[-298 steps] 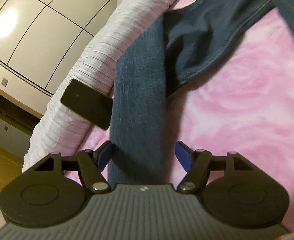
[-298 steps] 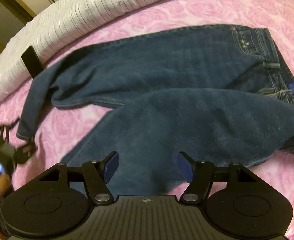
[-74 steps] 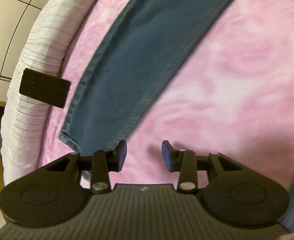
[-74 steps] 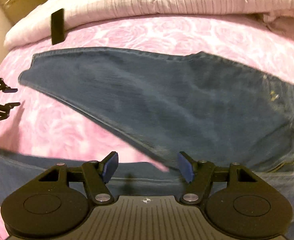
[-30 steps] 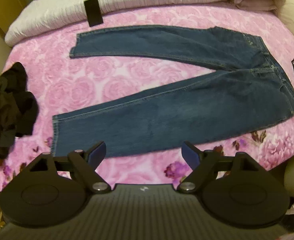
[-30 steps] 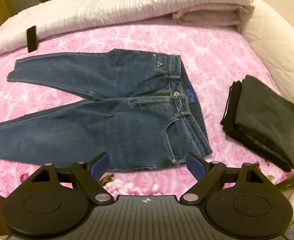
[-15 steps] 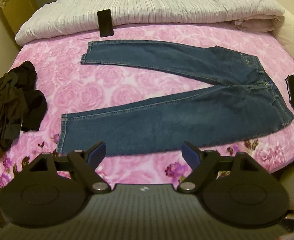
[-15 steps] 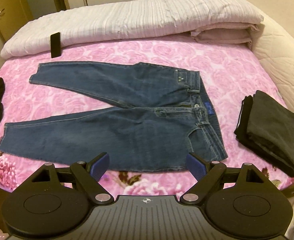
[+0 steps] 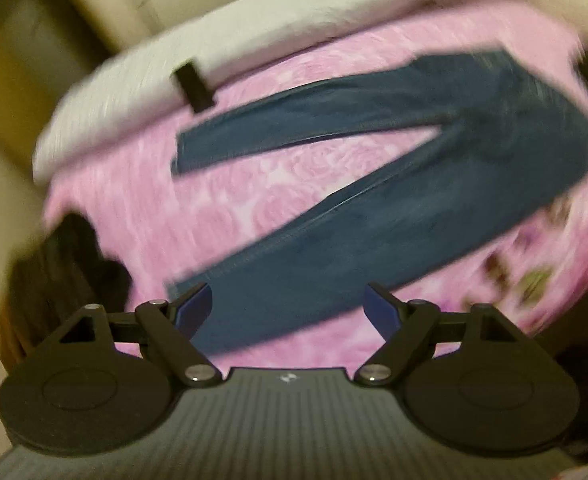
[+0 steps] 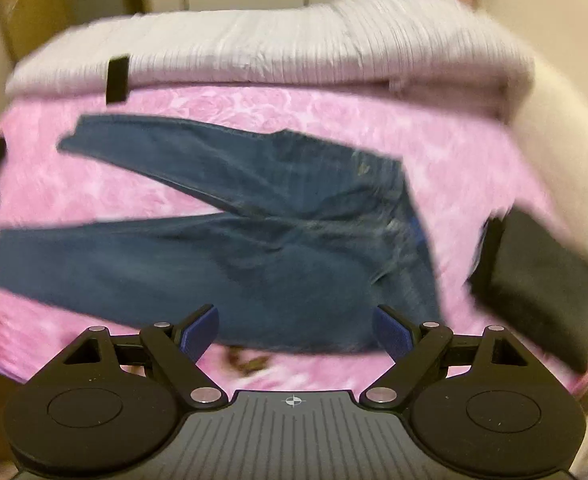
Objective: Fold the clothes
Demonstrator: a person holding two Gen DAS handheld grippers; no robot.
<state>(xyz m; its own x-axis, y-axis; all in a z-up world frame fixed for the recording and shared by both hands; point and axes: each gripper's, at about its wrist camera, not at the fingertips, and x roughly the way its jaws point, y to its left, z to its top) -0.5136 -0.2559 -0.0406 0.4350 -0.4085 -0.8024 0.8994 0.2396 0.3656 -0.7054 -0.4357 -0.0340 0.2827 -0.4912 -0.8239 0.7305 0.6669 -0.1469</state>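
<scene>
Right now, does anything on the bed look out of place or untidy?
Yes. The jeans lie flat but unfolded, legs spread in a V. A crumpled dark garment sits at the bed's left edge, unlike the neatly folded dark garment at the right.

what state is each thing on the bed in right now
blue denim jeans: spread flat, unfolded, legs splayed apart
dark grey garment: folded, beside the waistband
black clothes heap: crumpled, unfolded
white ribbed duvet: rolled along the far edge
left tongs: open, empty
right tongs: open, empty
</scene>
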